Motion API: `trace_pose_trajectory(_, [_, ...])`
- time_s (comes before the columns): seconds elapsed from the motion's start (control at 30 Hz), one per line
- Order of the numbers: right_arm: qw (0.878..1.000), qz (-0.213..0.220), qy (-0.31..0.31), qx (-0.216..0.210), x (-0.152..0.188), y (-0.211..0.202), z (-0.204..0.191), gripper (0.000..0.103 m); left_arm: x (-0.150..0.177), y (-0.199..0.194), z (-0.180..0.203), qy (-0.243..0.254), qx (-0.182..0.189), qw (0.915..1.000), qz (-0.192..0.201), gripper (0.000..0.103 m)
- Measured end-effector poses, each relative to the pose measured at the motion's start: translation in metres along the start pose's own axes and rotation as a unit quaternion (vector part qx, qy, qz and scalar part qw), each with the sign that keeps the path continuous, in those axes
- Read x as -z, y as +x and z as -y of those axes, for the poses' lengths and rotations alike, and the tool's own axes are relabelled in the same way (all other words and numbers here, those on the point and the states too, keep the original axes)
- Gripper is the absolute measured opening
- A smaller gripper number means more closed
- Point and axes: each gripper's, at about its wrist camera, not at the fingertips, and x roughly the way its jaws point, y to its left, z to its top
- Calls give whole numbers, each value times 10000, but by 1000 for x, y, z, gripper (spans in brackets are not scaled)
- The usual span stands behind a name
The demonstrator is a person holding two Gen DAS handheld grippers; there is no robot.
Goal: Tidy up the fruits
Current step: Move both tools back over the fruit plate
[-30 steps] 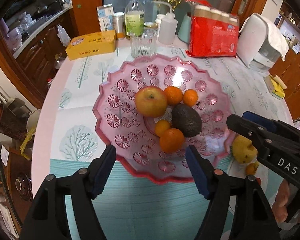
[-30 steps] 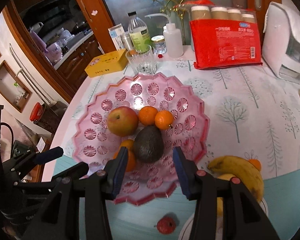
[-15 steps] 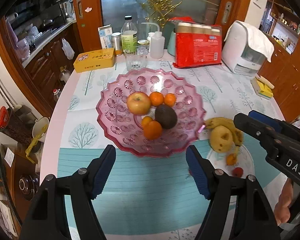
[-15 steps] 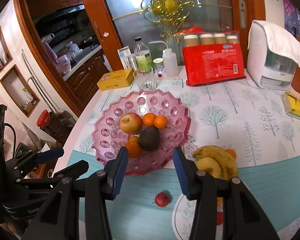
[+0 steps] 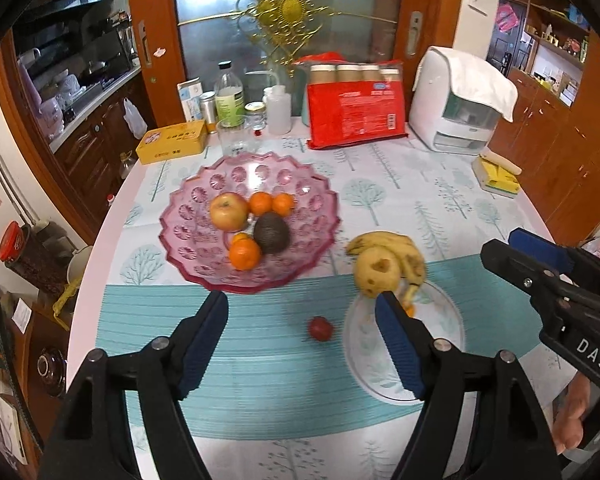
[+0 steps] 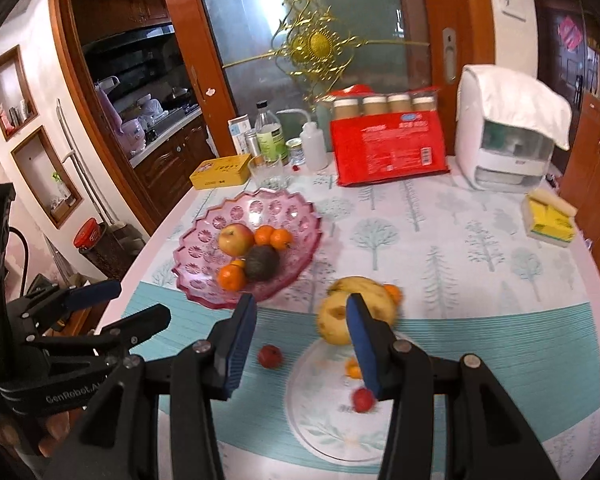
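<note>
A pink glass fruit bowl (image 5: 180,240) (image 6: 204,248) holds an apple (image 5: 229,211), an avocado (image 5: 271,233) and several oranges (image 5: 244,254). To its right, bananas (image 5: 396,244) and a yellow pear (image 5: 378,272) (image 6: 334,318) rest at the rim of a clear plate (image 5: 440,344) (image 6: 320,420). A small red fruit (image 5: 321,329) (image 6: 270,356) lies on the teal mat; another red fruit (image 6: 363,399) is on the plate. My left gripper (image 5: 302,332) is open and empty above the mat. My right gripper (image 6: 300,336) is open and empty near the plate.
At the table's back stand a yellow tin (image 5: 172,142), a glass (image 5: 236,136), bottles (image 5: 229,96), a red package (image 5: 356,116) and a white appliance (image 5: 456,108). A yellow sponge (image 5: 496,176) lies at the right. The table edge curves on the left.
Both grippers have pulled back and up from the bowl, so more of the table shows. The plate, the bananas and the red fruit have come into view. Both stay open.
</note>
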Motion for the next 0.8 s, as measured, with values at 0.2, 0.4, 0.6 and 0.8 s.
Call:
trace_pose_trajectory(0.2, [9999,102,-77,111,15,-30,40,47,14,-9,49,62,-14,10000,43,78])
trace_pose_trajectory(0.4, [9996,184,-94,176,28,-50,72,47,28,-16,88,216,-46,9997,78,81])
trace_pose_trajectory(0.6, [9992,152,-351,143,43,-52,83,48,42,-12,106,240,-14,9997,-60,83])
trace_pose_trajectory(0.8, [9985,-220,-493,-74,64,-20,84,48,61,4,101,191,-9,9995,-261,83])
